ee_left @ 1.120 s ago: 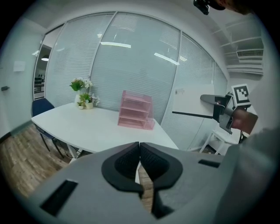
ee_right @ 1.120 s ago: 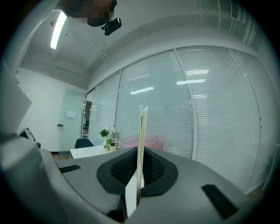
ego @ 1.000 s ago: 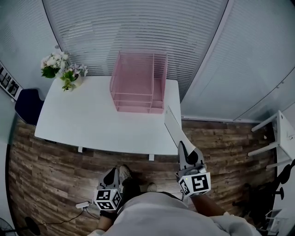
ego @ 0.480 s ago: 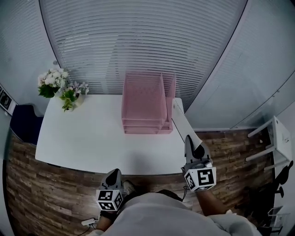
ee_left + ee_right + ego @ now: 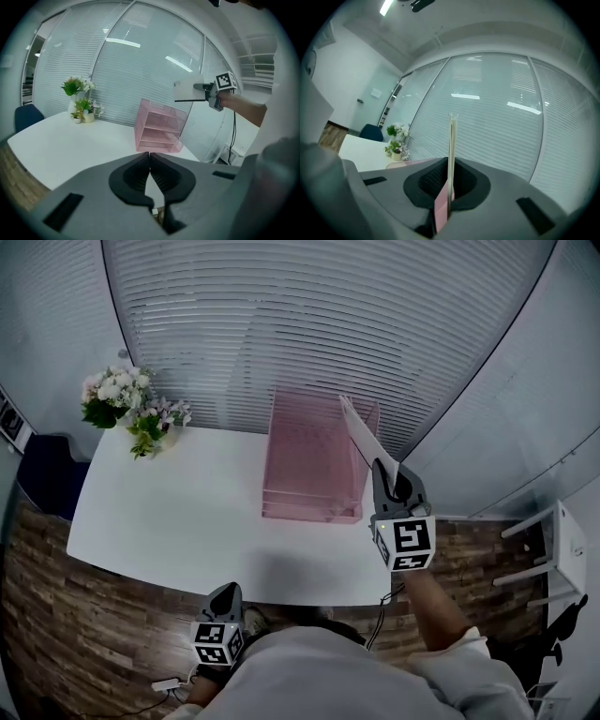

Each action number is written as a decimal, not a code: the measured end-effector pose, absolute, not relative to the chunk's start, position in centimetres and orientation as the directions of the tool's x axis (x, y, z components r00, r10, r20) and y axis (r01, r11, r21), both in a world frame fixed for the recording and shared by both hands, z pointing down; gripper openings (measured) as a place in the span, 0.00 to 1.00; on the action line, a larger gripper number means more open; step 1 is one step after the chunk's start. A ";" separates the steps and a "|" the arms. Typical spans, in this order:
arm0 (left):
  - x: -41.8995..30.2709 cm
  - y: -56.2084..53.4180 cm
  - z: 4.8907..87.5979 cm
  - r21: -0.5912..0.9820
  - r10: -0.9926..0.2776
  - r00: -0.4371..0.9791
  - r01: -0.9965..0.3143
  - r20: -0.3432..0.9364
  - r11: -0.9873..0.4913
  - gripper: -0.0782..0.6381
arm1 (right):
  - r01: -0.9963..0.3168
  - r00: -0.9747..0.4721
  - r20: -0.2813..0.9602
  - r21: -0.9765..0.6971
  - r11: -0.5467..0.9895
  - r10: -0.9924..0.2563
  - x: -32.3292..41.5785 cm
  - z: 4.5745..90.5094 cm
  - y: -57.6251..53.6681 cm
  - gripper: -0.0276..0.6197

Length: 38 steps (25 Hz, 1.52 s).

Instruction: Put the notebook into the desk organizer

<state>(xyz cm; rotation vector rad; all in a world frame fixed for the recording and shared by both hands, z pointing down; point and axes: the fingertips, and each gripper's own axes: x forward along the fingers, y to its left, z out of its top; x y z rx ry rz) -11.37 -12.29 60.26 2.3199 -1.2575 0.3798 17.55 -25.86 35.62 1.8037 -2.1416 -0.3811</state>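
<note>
The right gripper (image 5: 449, 185) has its jaws closed tight on one edge of the thin notebook (image 5: 360, 432). The notebook is in the air at center right of the head view, above the pink mesh desk organizer (image 5: 314, 460) on the white table (image 5: 169, 512). Held by one edge, it can probably slide into a shelf. The left gripper (image 5: 150, 159), jaws together and empty, hangs at bottom left, out of the way.

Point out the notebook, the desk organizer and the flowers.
notebook (image 5: 364, 437), head view, middle of the narrow white strip it shows.
desk organizer (image 5: 314, 442), head view, its pink mesh wall.
flowers (image 5: 112, 399), head view, the larger leafy bunch.
</note>
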 end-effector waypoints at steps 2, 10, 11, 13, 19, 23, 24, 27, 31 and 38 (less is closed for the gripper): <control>-11.1 -12.3 60.2 0.281 -0.731 0.519 -0.855 0.443 -0.436 0.12 | -0.868 -0.183 0.108 0.449 0.212 -0.977 17.2 36.0 -28.7 0.07; -10.9 -12.2 59.9 0.297 -0.796 0.425 -0.900 0.431 -0.319 0.12 | -0.658 -0.192 0.345 0.650 0.382 -0.919 16.5 39.9 -38.8 0.07; -10.8 -12.0 60.0 0.300 -0.799 0.417 -0.903 0.433 -0.309 0.12 | -0.622 -0.187 0.364 0.675 0.397 -0.912 16.4 40.4 -39.7 0.07; -10.5 -11.7 60.1 0.304 -0.803 0.406 -0.906 0.437 -0.293 0.12 | -0.546 -0.174 0.405 0.719 0.430 -0.898 16.0 41.6 -41.3 0.07; -11.2 -11.0 60.6 0.315 -0.819 0.367 -0.918 0.442 -0.242 0.12 | -0.260 -0.095 0.535 0.801 0.539 -0.840 13.9 46.6 -43.9 0.07; -11.7 -10.6 61.0 0.324 -0.823 0.357 -0.919 0.442 -0.225 0.12 | -0.078 -0.018 0.586 0.807 0.585 -0.810 12.7 49.5 -44.1 0.07; -11.9 -10.6 61.1 0.326 -0.824 0.356 -0.919 0.442 -0.222 0.12 | -0.050 -0.001 0.595 0.803 0.594 -0.804 12.5 50.1 -44.0 0.07; -12.4 -10.6 61.4 0.334 -0.824 0.353 -0.918 0.444 -0.213 0.12 | 0.008 0.023 0.613 0.790 0.614 -0.789 11.8 51.4 -43.6 0.07; -12.8 -10.7 61.8 0.344 -0.820 0.360 -0.914 0.444 -0.215 0.12 | 0.038 0.046 0.647 0.760 0.649 -0.761 11.4 52.8 -43.1 0.08; -12.9 -11.0 61.9 0.348 -0.815 0.377 -0.908 0.440 -0.232 0.12 | 0.056 0.073 0.705 0.703 0.709 -0.705 11.2 55.4 -42.1 0.11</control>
